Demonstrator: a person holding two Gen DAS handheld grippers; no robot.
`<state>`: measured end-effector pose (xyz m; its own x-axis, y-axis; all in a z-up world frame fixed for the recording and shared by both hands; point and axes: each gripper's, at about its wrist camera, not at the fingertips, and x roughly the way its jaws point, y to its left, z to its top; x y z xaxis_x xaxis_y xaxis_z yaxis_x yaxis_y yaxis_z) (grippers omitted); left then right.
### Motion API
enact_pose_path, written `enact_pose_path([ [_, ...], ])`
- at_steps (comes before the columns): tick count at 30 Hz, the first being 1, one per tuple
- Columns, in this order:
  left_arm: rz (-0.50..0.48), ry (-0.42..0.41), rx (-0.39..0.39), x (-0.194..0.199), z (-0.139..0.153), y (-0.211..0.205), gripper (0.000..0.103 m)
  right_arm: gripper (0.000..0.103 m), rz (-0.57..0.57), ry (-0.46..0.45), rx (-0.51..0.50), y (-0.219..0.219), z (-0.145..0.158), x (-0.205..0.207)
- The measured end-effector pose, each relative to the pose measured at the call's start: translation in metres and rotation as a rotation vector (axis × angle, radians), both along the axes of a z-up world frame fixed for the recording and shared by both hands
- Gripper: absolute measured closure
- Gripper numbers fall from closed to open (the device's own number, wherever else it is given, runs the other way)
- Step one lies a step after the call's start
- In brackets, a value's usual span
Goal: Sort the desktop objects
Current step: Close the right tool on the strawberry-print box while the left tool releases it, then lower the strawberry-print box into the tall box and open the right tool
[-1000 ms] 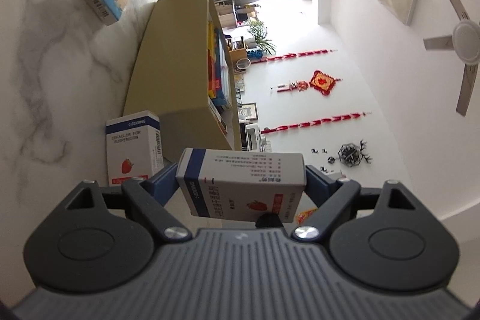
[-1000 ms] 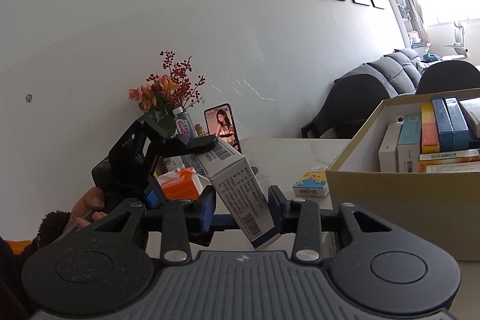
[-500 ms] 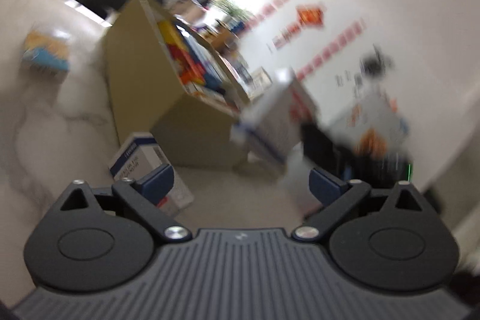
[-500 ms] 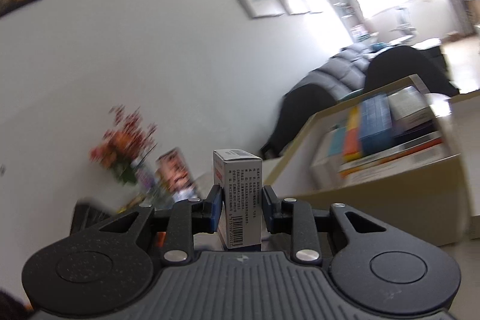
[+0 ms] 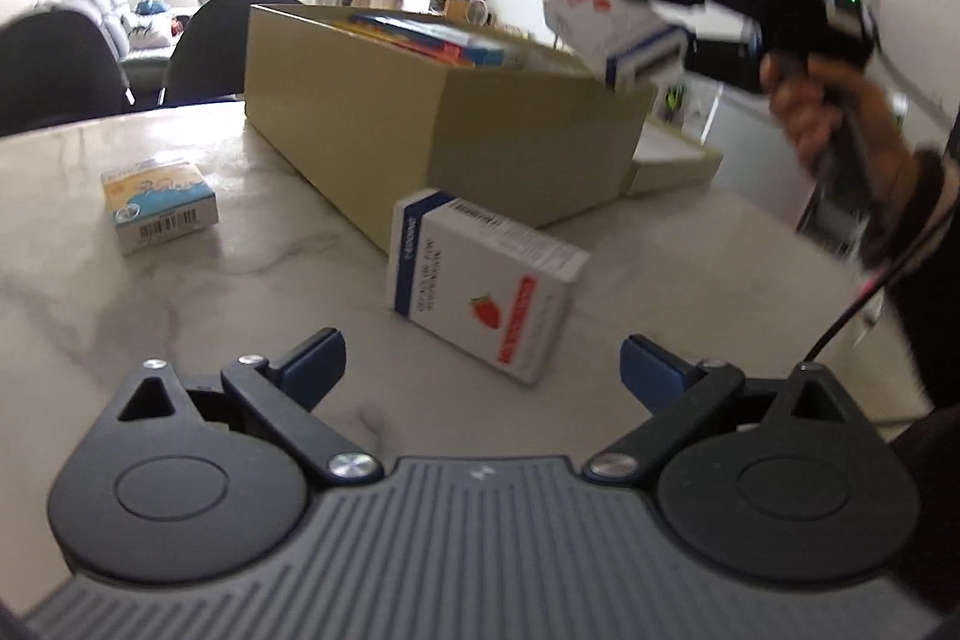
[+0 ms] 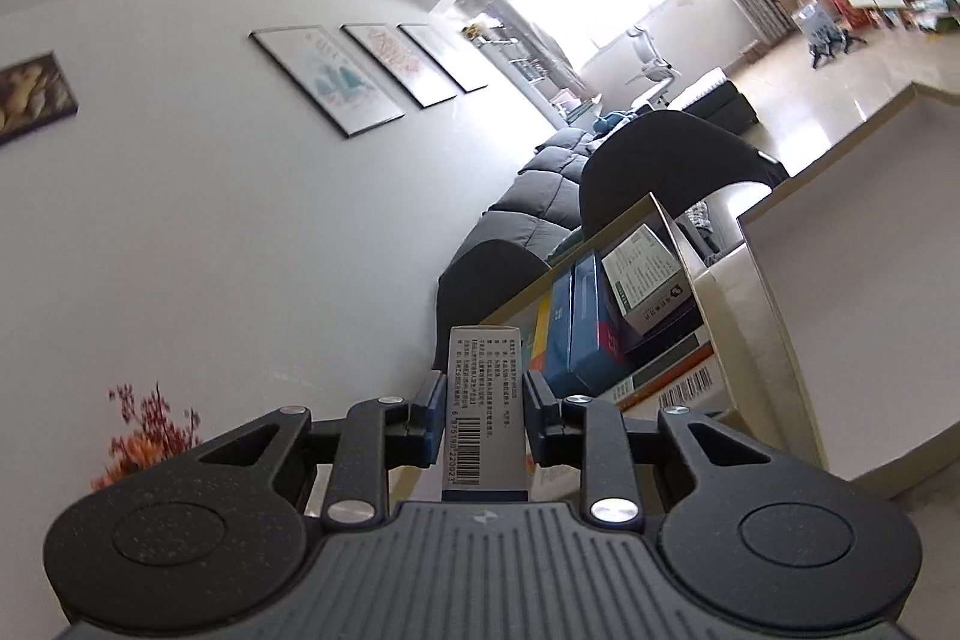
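Two grippers: both are showing, one in each wrist view.
Left gripper (image 5: 482, 363): it is hovering low over the marble table (image 5: 120, 328) with its blue-padded fingers (image 5: 315, 364) spread wide and nothing between them.
Right gripper (image 6: 485, 421): its jaws are pressing narrowly on the two broad faces of a white medicine box (image 6: 485, 400), which is standing upright between the pads with its barcode side facing the camera.
Held box seen from the left: the white medicine box (image 5: 612, 25) is hanging in the air over the near right corner of the cardboard box (image 5: 420, 118), gripped by the right gripper (image 5: 666, 40) in the person's right hand (image 5: 822, 112); this part is blurred.
Cardboard box: it is sitting open toward the far side of the table, and packages are standing and lying inside it.
Strawberry box (image 5: 480, 280): this white carton with a blue band and a red strawberry is lying flat just beside the near side wall of the cardboard box, directly ahead of the left gripper and apart from its fingers.
Small blue-and-yellow box (image 5: 159, 208): it is lying toward the left edge of the table, well apart from the strawberry box.
Background: dark chairs (image 5: 204, 40) are standing beyond the far edge of the table.
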<state>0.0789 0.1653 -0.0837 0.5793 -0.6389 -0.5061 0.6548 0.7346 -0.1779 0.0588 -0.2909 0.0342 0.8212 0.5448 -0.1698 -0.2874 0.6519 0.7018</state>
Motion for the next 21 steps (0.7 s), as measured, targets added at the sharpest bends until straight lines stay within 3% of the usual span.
enact_pose_path([
  [12, -0.091, 0.057, 0.086, 0.038, -0.011, -0.015, 0.0, 0.073, -0.119, 0.074, 0.1, -0.016, -0.015, 0.034],
  [14, -0.098, 0.047, 0.11, 0.036, -0.011, -0.016, 0.0, 0.073, -0.134, 0.095, 0.089, -0.013, -0.022, 0.04],
  [17, -0.082, -0.007, 0.217, 0.028, -0.012, -0.026, 0.0, 0.073, -0.169, 0.1, 0.028, -0.006, -0.026, 0.046],
  [21, -0.052, -0.001, 0.221, 0.024, -0.013, -0.025, 0.0, 0.073, -0.185, 0.093, -0.025, 0.004, -0.028, 0.053],
])
